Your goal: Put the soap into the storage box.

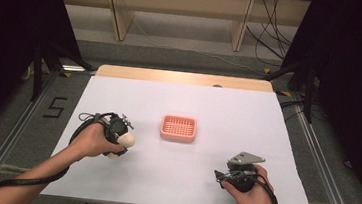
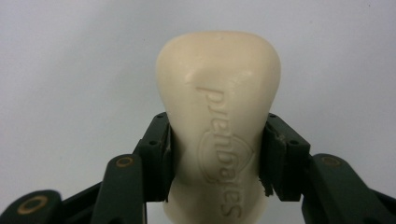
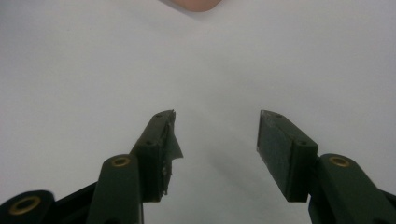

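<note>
The fingers [image 2: 156,154] of the left gripper [image 2: 215,158] are clamped against the two sides of a cream-coloured, rounded bar of soap [image 2: 219,116] with embossed lettering on its face, the black pads pressing into its narrower lower part while its broader end stands clear beyond the tips. In the high view the same left gripper [image 1: 118,137] sits at the left of the white table surface [image 1: 172,176], held in the person's left hand [image 1: 92,141], with the pale soap [image 1: 126,140] poking out toward the middle of the table; whether the bar touches the surface there I cannot tell. The right gripper [image 3: 217,135] has its jaws spread wide apart with nothing between them, only bare white table under them; the pad on its left finger [image 3: 161,140] looks frayed, with a torn flap curling off the inner edge. In the high view that right gripper [image 1: 237,170], topped by a grey three-cornered plate, rests low near the front right of the table in the person's right hand [image 1: 252,197]. A pink, rounded-rectangular plastic soap dish [image 1: 179,128] with a slotted grid floor lies on the table between and beyond the two grippers, apart from both; a pink corner of it [image 3: 194,4] peeks in at the top edge of the right gripper view.
</note>
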{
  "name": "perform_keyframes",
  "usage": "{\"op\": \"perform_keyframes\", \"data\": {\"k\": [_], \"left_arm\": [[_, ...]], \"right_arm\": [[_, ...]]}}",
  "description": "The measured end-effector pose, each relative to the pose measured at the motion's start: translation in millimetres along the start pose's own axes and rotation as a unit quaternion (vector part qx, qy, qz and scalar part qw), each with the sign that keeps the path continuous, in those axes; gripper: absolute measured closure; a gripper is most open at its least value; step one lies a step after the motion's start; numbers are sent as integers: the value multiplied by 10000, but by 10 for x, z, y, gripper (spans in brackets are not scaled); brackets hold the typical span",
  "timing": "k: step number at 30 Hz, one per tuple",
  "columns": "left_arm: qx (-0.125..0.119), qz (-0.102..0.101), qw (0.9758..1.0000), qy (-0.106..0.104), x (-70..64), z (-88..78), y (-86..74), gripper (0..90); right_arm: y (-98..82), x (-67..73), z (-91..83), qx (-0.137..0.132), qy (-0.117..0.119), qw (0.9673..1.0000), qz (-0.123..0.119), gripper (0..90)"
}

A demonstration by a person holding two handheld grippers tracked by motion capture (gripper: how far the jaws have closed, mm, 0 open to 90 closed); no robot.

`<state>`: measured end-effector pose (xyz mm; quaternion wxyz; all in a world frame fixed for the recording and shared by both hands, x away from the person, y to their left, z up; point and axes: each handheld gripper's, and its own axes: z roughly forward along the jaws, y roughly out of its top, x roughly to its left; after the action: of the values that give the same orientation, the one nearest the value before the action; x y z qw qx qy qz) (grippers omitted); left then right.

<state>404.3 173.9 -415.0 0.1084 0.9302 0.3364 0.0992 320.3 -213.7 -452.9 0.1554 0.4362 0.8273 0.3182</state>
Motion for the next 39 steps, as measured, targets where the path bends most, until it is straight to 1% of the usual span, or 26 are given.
{"op": "perform_keyframes", "data": {"k": [1, 4, 7, 8, 9, 10, 11, 13, 15, 17, 18, 19, 20, 21, 22, 25, 26, 27, 28, 31, 32, 33, 34, 35, 37, 39], "left_arm": [[-28, -67, 10000, -7, -10, 0, 10, 497], [-24, -13, 10000, 1, -4, -6, 24, 497], [-80, -25, 10000, 37, -8, -9, 44, 497], [-56, 2, 10000, 41, -4, -10, 52, 497], [-68, 3, 10000, 43, -1, -9, 68, 497], [-75, 17, 10000, 44, -1, -8, 74, 497], [-80, 69, 9999, 62, 5, -8, 85, 497], [-91, 52, 9999, 61, -5, -2, 97, 497], [-114, 157, 9998, 80, 1, 3, 116, 497], [-119, 125, 9998, 70, -10, 7, 121, 497], [-127, 178, 9997, 84, -9, 8, 132, 497], [-147, 187, 9997, 84, -10, 13, 141, 497], [-134, 148, 9998, 70, -18, 15, 148, 497], [-161, 154, 9997, 80, -26, 20, 164, 497], [-156, 245, 9995, 98, -19, 21, 175, 497], [-169, 246, 9995, 101, -24, 22, 191, 497], [-184, 204, 9996, 93, -30, 23, 196, 497], [-224, 206, 9995, 106, -30, 27, 203, 497], [-231, 283, 9992, 142, -25, 25, 218, 497], [-254, 232, 9993, 108, -38, 39, 227, 497], [-224, 272, 9993, 109, -37, 39, 233, 497], [-233, 330, 9991, 130, -33, 44, 242, 497], [-260, 321, 9990, 141, -37, 49, 248, 497], [-274, 293, 9991, 134, -43, 51, 252, 497], [-287, 364, 9988, 150, -42, 53, 268, 497], [-305, 349, 9988, 150, -51, 55, 279, 497]], "right_arm": [[1, -4, -8, -2, -22, 10000, -31, 474], [-3, -3, -14, 8, -33, 10000, -24, 473], [-10, -8, -20, -7, -42, 10000, -30, 472], [-14, -6, -25, -15, -65, 10000, -10, 472], [-13, 8, -37, 25, -53, 9999, 101, 472], [-20, -6, -33, -13, -85, 10000, -16, 472], [-22, -6, -35, -13, -75, 10000, -1, 472], [-27, -7, -42, -24, -82, 10000, 13, 472], [-33, -10, -44, -28, -105, 9999, 6, 471], [-35, -10, -45, -31, -101, 9999, 13, 472], [-41, -13, -44, -45, -89, 9999, -8, 471], [-38, -2, -56, -7, -86, 9999, 77, 471], [-40, 2, -58, -19, -98, 9999, 91, 471], [-46, 6, -59, -10, -101, 9999, 98, 470], [-49, 9, -61, -6, -102, 9999, 108, 470], [-54, 16, -68, -25, -103, 9999, 120, 470], [-54, 16, -68, -25, -103, 9999, 120, 470], [-61, 6, -64, -52, -111, 9999, 44, 469], [-61, 11, -75, -29, -102, 9999, 115, 468], [-66, 8, -82, -51, -121, 9998, 116, 467], [-73, -7, -77, -72, -149, 9999, -6, 467], [-73, -5, -80, -72, -147, 9999, 19, 467], [-69, 4, -89, -45, -130, 9998, 106, 466], [-70, 3, -90, -44, -128, 9999, 97, 466], [-73, 4, -90, -42, -133, 9998, 103, 466], [-75, 4, -92, -51, -132, 9998, 104, 466]]}}
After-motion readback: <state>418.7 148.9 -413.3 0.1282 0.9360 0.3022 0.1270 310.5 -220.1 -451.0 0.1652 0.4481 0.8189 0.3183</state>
